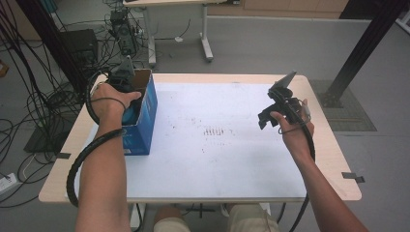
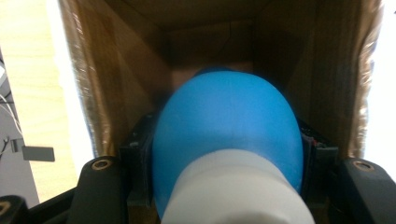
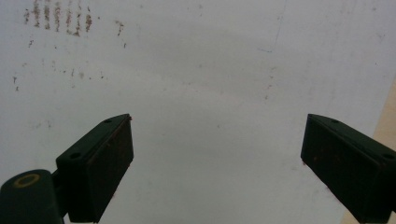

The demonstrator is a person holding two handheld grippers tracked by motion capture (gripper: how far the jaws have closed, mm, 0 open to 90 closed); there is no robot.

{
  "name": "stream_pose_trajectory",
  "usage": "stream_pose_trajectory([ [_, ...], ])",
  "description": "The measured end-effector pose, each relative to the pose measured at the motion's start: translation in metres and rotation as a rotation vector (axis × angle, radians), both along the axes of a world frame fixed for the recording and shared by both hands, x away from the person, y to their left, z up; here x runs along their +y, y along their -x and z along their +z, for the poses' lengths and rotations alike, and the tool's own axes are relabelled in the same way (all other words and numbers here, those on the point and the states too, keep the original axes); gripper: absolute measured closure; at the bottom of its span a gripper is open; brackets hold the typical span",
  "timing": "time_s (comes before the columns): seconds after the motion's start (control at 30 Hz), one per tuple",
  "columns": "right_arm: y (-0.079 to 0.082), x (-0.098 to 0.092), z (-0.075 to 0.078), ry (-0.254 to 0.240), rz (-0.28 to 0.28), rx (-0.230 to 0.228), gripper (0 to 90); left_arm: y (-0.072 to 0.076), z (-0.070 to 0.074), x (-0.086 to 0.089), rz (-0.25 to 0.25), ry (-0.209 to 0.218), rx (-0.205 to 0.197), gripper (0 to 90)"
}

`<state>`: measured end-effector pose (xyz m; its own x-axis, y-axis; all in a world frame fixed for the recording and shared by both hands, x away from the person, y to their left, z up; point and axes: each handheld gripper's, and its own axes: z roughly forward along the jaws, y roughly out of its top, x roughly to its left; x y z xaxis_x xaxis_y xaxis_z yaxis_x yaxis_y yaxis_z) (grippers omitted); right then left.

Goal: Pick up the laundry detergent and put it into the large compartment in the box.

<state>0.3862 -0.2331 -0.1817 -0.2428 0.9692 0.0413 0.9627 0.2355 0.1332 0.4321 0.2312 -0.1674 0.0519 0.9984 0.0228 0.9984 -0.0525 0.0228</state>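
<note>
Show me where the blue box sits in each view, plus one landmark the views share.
High view: the blue box stands open at the left of the table, the left gripper reaching into it.
Left gripper view: its brown inner walls surround a blue and white object held between the jaws.
Right gripper view: not in it.
Shared landmark: the white mat, seen at the frame's right edge and under the open right gripper.

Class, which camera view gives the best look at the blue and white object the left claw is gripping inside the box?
The left gripper view: the blue and white object sits close up between the jaws, inside the box. In the high view a blue patch shows under the hand. The right gripper view looks at the white mat.
</note>
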Motion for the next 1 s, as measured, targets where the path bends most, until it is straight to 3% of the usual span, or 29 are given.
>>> stream_pose_trajectory([
  [1.0,-0.0006,-0.0021,-0.0019,-0.011,-0.009,0.003,9.2,-0.0007,-0.0018,0.0007,0.003,0.007,-0.007,37.3],
])
